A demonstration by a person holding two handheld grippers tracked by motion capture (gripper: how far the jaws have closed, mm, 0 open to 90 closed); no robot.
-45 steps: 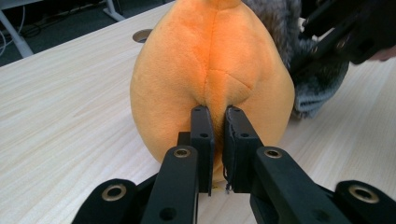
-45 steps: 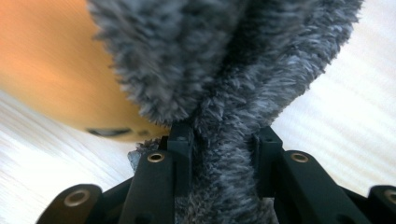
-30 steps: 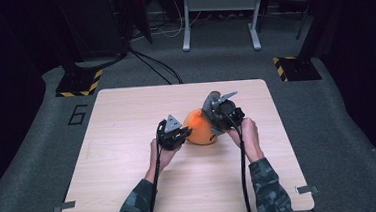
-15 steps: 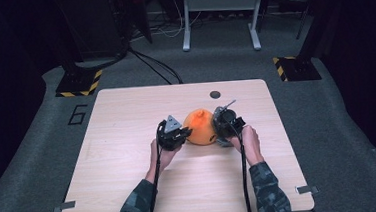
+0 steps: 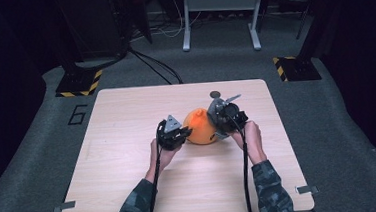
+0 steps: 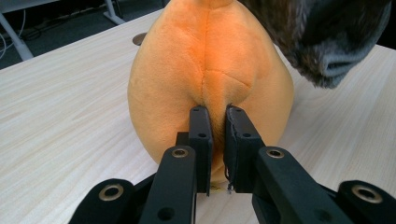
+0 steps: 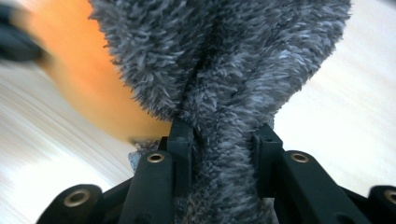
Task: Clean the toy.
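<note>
An orange plush toy stands in the middle of the wooden table. From its left, my left gripper is shut on a pinched fold of the orange fabric, its jaws almost touching. A grey fuzzy part of the toy hangs at the toy's right side. My right gripper is shut on that grey fuzzy part, which bulges out between its jaws. The orange body shows blurred behind it.
A small dark round disc lies on the table just beyond the right gripper. Bare wood spreads to the left and toward the near edge. Beyond the table, yellow-and-black striped bases and a metal stand sit on the grey floor.
My right gripper shifted toward the near side with the grey part and then eased back a little, uncovering the dark disc behind it. The left gripper and the orange body stayed put.
</note>
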